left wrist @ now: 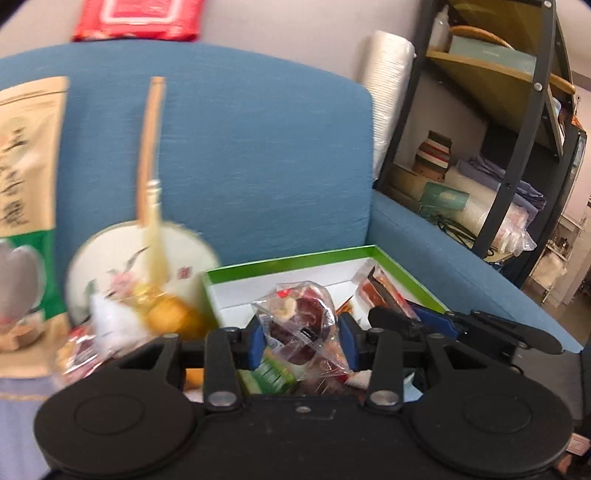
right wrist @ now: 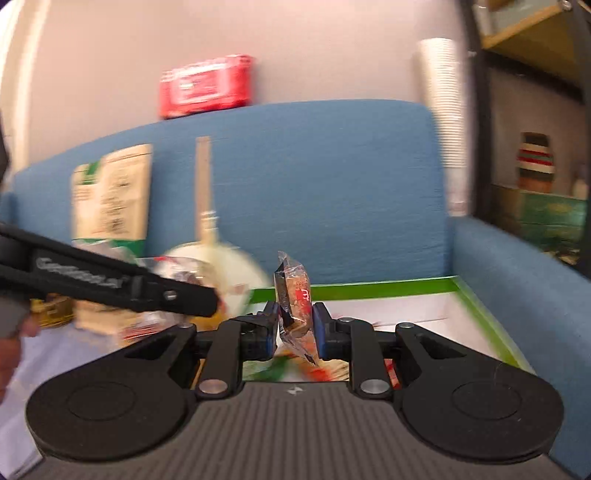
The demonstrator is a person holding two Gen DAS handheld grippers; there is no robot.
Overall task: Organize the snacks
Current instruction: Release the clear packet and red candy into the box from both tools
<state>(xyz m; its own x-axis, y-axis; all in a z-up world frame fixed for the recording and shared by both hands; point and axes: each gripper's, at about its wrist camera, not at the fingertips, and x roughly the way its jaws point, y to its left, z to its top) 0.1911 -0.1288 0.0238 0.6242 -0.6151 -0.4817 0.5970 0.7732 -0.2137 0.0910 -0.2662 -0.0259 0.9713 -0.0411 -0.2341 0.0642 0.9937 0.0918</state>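
Left gripper (left wrist: 302, 341): clenched on a clear snack packet (left wrist: 301, 317) with dark red contents; both blue pads (left wrist: 256, 341) press its sides, and the packet hangs above the open box (left wrist: 295, 263).

Right gripper (right wrist: 295, 328): jaws drawn tight on a thin clear packet with red print (right wrist: 295, 314), held upright on edge, its top corner standing above the pads. It too sits over the box, near the green back rim.

Box: white inside, green rims, resting on the seat of a blue sofa (left wrist: 258, 147). The right rim runs just beside the sofa's armrest (left wrist: 461, 266), leaving little room on that side. The back rim stands close to the sofa backrest. One orange-red sachet (left wrist: 384, 291) lies in the far right corner; white floor is bare between it and the back wall. The near part of the box is hidden behind the grippers.

Left of the box the seat is crowded: a round fan with a wooden handle (left wrist: 147, 236) leans on the backrest, a tall beige and green bag (left wrist: 26, 206) stands beside it, and loose wrapped snacks (left wrist: 110, 328) are heaped at their foot, blurred.

A red pack (left wrist: 136, 18) sits on top of the backrest. A stack of white cups (left wrist: 388, 96) stands between the sofa and a dark shelf unit (left wrist: 491, 147) at the right
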